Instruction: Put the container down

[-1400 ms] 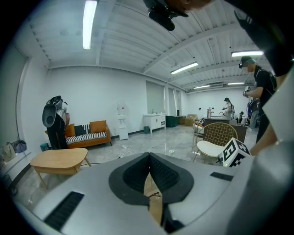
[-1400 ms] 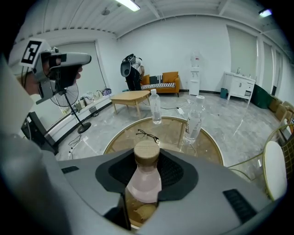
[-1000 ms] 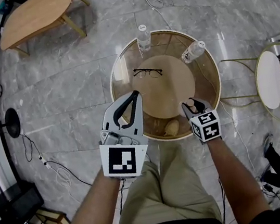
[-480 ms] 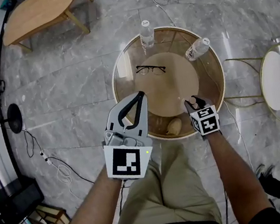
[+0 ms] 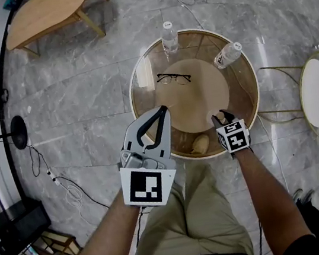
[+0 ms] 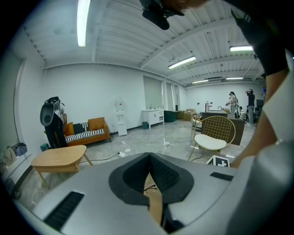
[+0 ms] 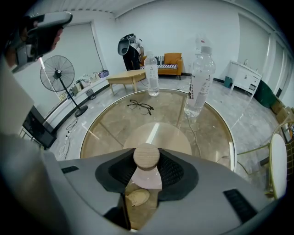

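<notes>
right gripper view, lower centre: the right gripper [image 5: 223, 118] is clamped on the wooden-lidded container [image 7: 147, 176], at the glass table [image 5: 249, 108]'s lower right rim in head view. left gripper [image 5: 161, 113] jaws pressed together, holding nothing.

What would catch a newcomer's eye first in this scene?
The round glass table fills the middle, with glasses lying on it, a bottle at its far edge and a second bottle to the right. At the table's near edge the right gripper is shut on a small container with a wooden cap. The left gripper beside it is shut and empty.
</notes>
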`<state>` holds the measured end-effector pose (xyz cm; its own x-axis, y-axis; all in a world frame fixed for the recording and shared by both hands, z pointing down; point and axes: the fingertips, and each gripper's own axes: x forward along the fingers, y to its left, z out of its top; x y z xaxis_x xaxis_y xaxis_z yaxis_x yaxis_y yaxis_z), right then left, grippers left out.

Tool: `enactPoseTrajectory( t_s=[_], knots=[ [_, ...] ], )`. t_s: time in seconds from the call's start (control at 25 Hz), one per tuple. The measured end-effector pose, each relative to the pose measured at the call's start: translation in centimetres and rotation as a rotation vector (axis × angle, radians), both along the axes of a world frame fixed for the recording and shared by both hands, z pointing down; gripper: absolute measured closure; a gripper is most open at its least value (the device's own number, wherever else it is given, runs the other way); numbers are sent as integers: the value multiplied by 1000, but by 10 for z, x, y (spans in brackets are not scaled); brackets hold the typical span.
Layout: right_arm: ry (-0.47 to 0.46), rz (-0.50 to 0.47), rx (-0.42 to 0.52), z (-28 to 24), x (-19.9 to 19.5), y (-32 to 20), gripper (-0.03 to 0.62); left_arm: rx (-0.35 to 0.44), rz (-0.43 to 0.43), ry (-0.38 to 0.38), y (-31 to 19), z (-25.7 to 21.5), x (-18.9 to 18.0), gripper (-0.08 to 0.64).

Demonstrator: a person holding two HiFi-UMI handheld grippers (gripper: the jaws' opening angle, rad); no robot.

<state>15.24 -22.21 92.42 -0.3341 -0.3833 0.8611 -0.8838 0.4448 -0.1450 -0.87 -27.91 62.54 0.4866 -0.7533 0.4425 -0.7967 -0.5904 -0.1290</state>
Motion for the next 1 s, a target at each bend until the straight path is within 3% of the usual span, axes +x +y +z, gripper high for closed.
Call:
enactPoseTrajectory(
  t_s=[0.32, 0.6, 0.72, 1.0],
  knots=[
    [9, -6, 27, 7, 2, -4, 439, -20, 6, -2, 11, 9, 6, 545],
    [56, -40, 10, 7, -1, 7, 436, -15, 10, 10, 14, -5, 8, 545],
    [46, -12, -17, 4, -2, 9, 431, -9, 12, 17, 16, -14, 6, 545],
    [34, 15, 86, -56, 4, 1, 414, -35, -7, 71, 31, -39, 4, 545]
  ],
)
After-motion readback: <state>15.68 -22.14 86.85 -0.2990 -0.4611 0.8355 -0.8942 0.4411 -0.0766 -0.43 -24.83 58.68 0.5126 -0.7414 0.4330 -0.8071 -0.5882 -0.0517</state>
